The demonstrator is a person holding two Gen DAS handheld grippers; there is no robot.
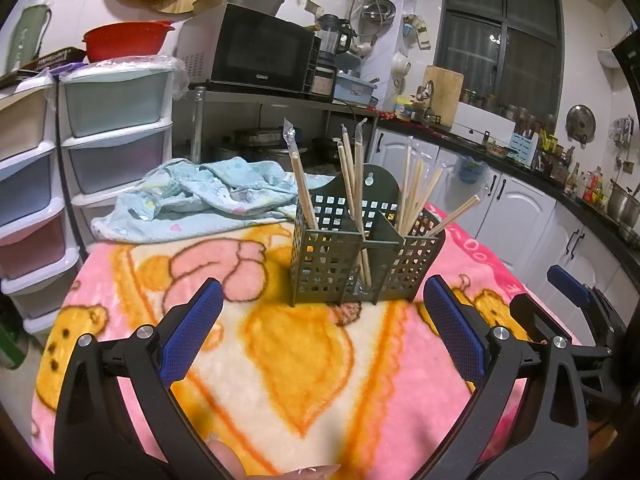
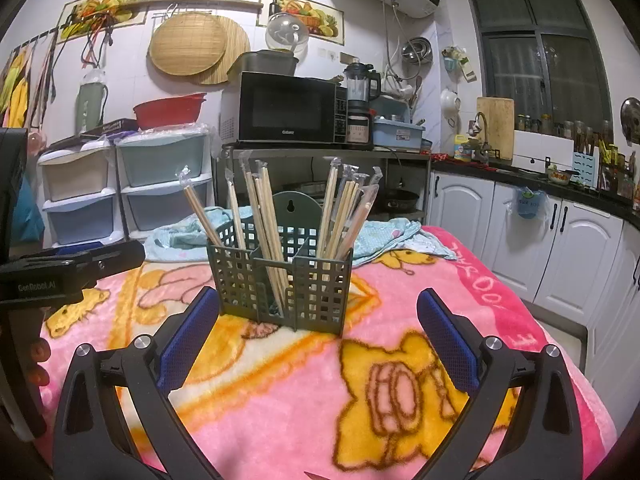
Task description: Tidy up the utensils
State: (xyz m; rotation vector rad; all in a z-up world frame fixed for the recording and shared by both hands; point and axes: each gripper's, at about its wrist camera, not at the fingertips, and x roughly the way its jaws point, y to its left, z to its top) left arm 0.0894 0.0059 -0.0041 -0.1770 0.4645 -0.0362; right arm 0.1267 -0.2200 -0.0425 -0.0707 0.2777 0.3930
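Note:
A dark green slotted utensil caddy (image 1: 320,264) (image 2: 316,288) stands upright on a pink and yellow cartoon blanket (image 1: 300,380) (image 2: 280,400). Plastic-wrapped wooden chopsticks (image 1: 304,188) (image 2: 264,216) lean out of its three compartments. My left gripper (image 1: 324,320) is open just short of the caddy, with nothing between its blue pads (image 1: 192,332). My right gripper (image 2: 318,340) is also open and empty, facing the caddy from a little further right. One of the right gripper's blue pads (image 1: 568,285) shows at the right edge of the left wrist view.
A crumpled light blue cloth (image 1: 200,192) (image 2: 384,236) lies behind the caddy. Plastic drawer towers (image 1: 116,120) (image 2: 160,184) stand to the left, a microwave (image 2: 288,108) on a metal rack behind. White cabinets (image 2: 540,240) run along the right, past the blanket's edge.

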